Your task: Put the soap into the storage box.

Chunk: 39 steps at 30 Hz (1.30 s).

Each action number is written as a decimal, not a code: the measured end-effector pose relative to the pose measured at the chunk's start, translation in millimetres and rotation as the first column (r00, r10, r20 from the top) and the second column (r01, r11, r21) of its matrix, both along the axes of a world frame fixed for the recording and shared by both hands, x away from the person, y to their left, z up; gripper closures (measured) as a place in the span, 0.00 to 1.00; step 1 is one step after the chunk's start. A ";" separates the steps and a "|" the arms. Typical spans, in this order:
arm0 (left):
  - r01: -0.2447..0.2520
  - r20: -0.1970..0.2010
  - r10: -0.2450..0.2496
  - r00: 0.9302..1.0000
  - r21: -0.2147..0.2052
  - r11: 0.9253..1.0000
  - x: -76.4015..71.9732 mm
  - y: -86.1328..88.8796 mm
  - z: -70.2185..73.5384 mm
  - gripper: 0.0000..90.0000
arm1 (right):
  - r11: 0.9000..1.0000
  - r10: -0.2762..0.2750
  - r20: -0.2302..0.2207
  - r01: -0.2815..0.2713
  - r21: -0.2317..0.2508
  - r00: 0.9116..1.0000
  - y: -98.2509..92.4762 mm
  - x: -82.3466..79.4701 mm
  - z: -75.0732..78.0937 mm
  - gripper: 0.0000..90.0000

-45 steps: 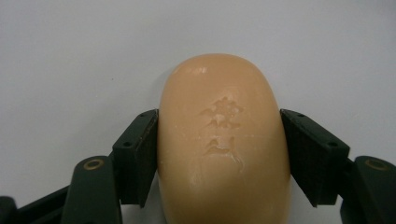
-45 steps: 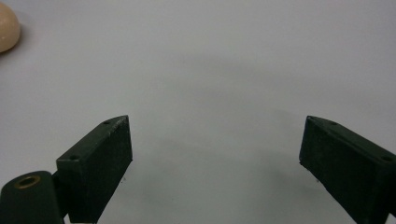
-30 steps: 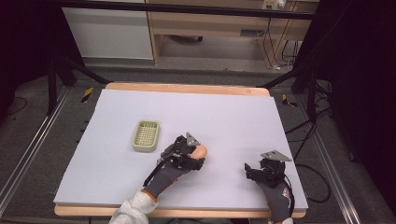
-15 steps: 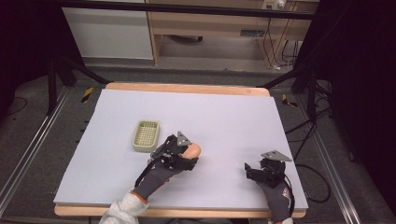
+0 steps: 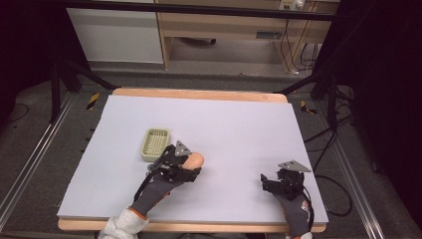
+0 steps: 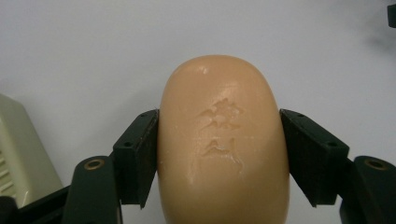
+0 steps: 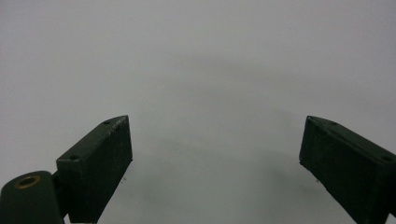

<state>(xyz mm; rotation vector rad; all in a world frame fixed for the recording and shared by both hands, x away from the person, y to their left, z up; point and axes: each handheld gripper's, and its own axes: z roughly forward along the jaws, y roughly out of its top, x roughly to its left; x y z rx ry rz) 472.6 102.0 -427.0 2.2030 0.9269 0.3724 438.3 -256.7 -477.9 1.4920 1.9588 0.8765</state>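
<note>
**Left gripper view: soap pinched, tray close by on the left**

Left gripper view gives the clearest look at the grip: the left gripper (image 6: 219, 154) has its two black jaws pressed against the long sides of a peach bar of soap (image 6: 222, 140), one jaw on each flank. The soap's long axis runs straight away from the camera, from the bottom of the frame toward the upper middle, so the rounded far end sticks out well past the jaws. A stamped mark shows on its top face. At the lower left edge of this frame sits a corner of the pale green tray (image 6: 18, 149), just beside the left jaw.

In the high view the left gripper (image 5: 185, 167) and the soap (image 5: 195, 160) lie a little left of the frame's centre, with the tray (image 5: 156, 144) near them, up and to the left. The soap's free end points to the right, away from the tray, so I judge that any move to the tray needs the hand to travel left and upward in the frame. The left hand is far nearer the tray than the right.

The right gripper (image 5: 271, 180) rests at the lower right of the high view, well apart from the soap. In the right gripper view its jaws stand spread wide over the bare white table (image 7: 205, 70), with nothing between them
</note>
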 end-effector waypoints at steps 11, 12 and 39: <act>-0.030 0.002 0.031 1.000 -0.020 0.999 0.7 16.2 4.1 0.35 | 1.000 0.007 0.007 -0.007 -0.004 1.000 -0.5 -0.6 1.5 0.11; -0.034 0.005 0.034 0.999 -0.026 0.999 1.1 17.7 5.0 0.35 | 1.000 0.004 0.007 -0.004 -0.001 1.000 -0.2 -0.8 1.5 0.11; -0.145 0.024 0.147 0.989 -0.072 0.987 18.4 53.5 19.9 0.35 | 1.000 0.008 0.006 -0.008 -0.006 1.000 1.1 -0.1 1.5 0.11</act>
